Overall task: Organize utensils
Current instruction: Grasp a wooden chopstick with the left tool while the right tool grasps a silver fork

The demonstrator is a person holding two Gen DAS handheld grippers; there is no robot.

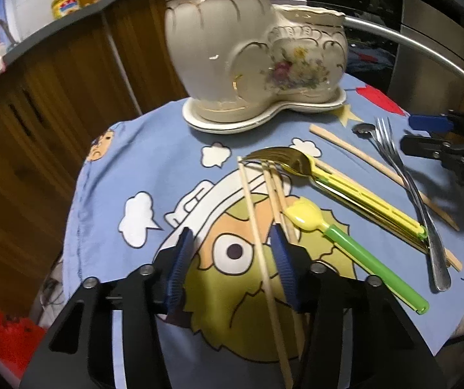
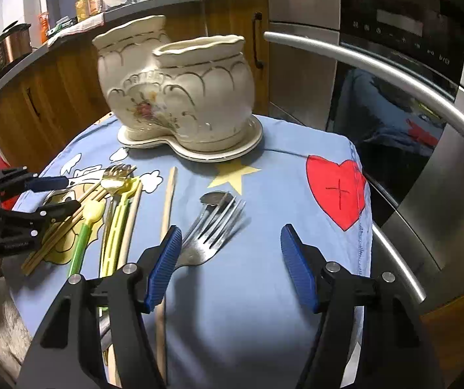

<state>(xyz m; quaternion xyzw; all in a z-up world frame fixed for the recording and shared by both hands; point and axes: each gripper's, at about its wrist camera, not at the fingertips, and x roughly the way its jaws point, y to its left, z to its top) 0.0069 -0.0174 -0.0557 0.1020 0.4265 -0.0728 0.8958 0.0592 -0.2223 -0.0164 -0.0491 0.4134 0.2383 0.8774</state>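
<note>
A cream ceramic two-pot holder [image 1: 254,55] [image 2: 180,97] stands at the back of the blue cartoon cloth [image 1: 154,168]. My left gripper [image 1: 232,259] is open low over the cloth. One wooden chopstick [image 1: 258,227] runs between its pads, close to the right one, and is not pinched. Two more chopsticks [image 1: 275,191] slip under that right finger. Beside them lie a yellow spoon with a green handle [image 1: 306,217] and a gold fork [image 1: 284,159] with a yellow handle. My right gripper [image 2: 232,259] is open just short of the steel fork [image 2: 212,227] and steel spoon [image 2: 215,198].
Another chopstick [image 2: 167,207] lies left of the steel fork, partly under my right gripper's left finger. An oven with a long steel handle [image 2: 378,64] stands close on the right. Wooden cabinets [image 1: 53,113] are behind, and the cloth drops off at its edges.
</note>
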